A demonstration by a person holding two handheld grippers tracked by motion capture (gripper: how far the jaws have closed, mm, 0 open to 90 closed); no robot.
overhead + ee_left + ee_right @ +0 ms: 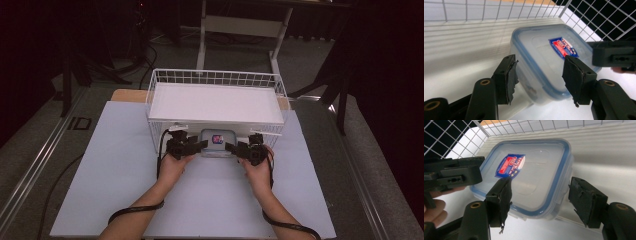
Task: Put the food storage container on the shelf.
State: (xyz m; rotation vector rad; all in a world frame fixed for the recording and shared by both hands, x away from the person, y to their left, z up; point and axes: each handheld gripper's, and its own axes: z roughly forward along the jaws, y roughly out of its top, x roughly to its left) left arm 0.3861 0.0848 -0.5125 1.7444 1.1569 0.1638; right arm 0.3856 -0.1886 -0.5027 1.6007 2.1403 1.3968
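Two tongs at work, one per hand. Left tongs (537,75) spread wide, jaws set either side of one end of a clear plastic container (549,62), pads near its walls but apparently not pressing, though hard to say for certain from this angle. Right tongs (544,200) likewise spread wide, straddling the opposite end of the same container (529,177), a visible gap between the right-hand pad and the box wall. Seen from the high view: left tongs (192,146) and right tongs (240,148) pointing inward at the container (218,141) from both sides, nothing pinched. One container, one white wire basket (215,80), two hands. Container rectangular with rounded corners, translucent body, blue-rimmed lid still on, one red-and-blue label (510,166) on top. Sits on the white bench (115,165) at the near edge of the basket, tucked under its raised shelf.
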